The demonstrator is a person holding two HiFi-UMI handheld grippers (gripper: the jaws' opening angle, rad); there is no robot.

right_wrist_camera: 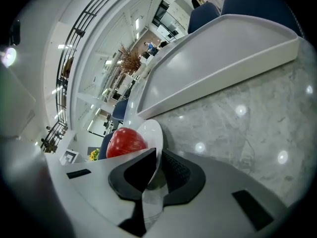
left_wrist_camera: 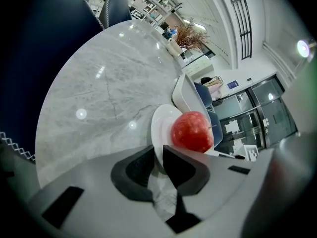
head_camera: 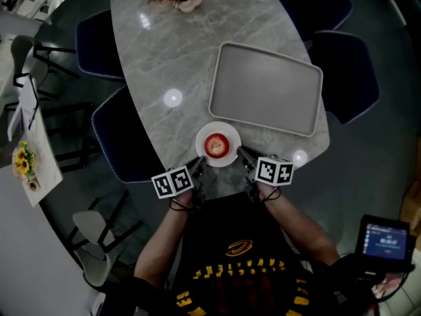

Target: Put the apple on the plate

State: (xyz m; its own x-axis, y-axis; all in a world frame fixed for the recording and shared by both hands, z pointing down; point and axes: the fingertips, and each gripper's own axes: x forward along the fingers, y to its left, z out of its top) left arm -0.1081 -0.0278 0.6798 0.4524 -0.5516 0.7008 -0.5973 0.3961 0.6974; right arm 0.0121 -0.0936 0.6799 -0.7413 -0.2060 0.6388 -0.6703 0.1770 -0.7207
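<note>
One table [head_camera: 164, 58]: grey marble; bears the plate at its near edge.
Tray [head_camera: 266, 87]: empty, just beyond the plate, to its right.
Plate [head_camera: 233, 135]: white, round, rim pinched on both sides.
Left gripper [left_wrist_camera: 158, 152]: clamped on the plate's left rim.
Right gripper [right_wrist_camera: 158, 155]: clamped on the plate's right rim.
Apple [head_camera: 216, 145]: red, at plate centre, midway between both grippers; task looks complete.

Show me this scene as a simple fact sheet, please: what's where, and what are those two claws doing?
surface: oval grey marble table
fruit: red apple, sitting on the round white plate
left gripper: jaws closed on the plate's left rim
right gripper: jaws closed on the plate's right rim
nearby: empty grey rectangular tray, beyond the plate
</note>
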